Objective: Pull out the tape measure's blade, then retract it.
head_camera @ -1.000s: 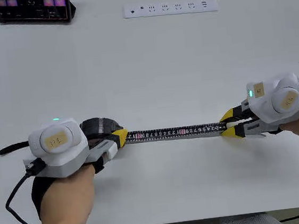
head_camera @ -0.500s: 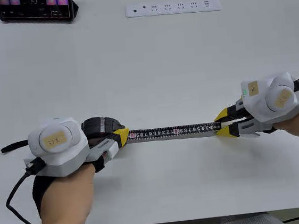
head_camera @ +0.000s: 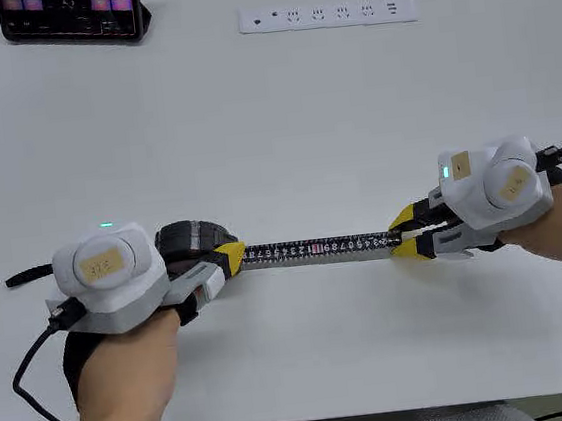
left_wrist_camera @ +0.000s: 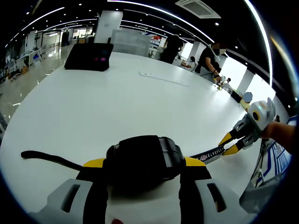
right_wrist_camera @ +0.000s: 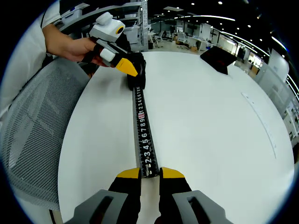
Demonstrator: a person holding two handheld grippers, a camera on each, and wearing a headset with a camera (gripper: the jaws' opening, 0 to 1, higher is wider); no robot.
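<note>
1. Nearby, two grippers: the left gripper (head_camera: 228, 259) is clamped around the one tape measure (head_camera: 191, 238), a black case over the white table (head_camera: 272, 121).
2. Its dark, numbered blade (head_camera: 315, 249) runs out to the right gripper (head_camera: 407, 232), whose jaws pinch its tip.
3. Right gripper view adds readable numerals and a mesh chair (right_wrist_camera: 32, 140).
4. Farthest: one tablet (head_camera: 69, 13), one power strip (head_camera: 326, 13).

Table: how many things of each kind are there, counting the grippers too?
tape measure: 1
power strip: 1
tablet: 1
grippers: 2 (left gripper, right gripper)
Total: 5
</note>
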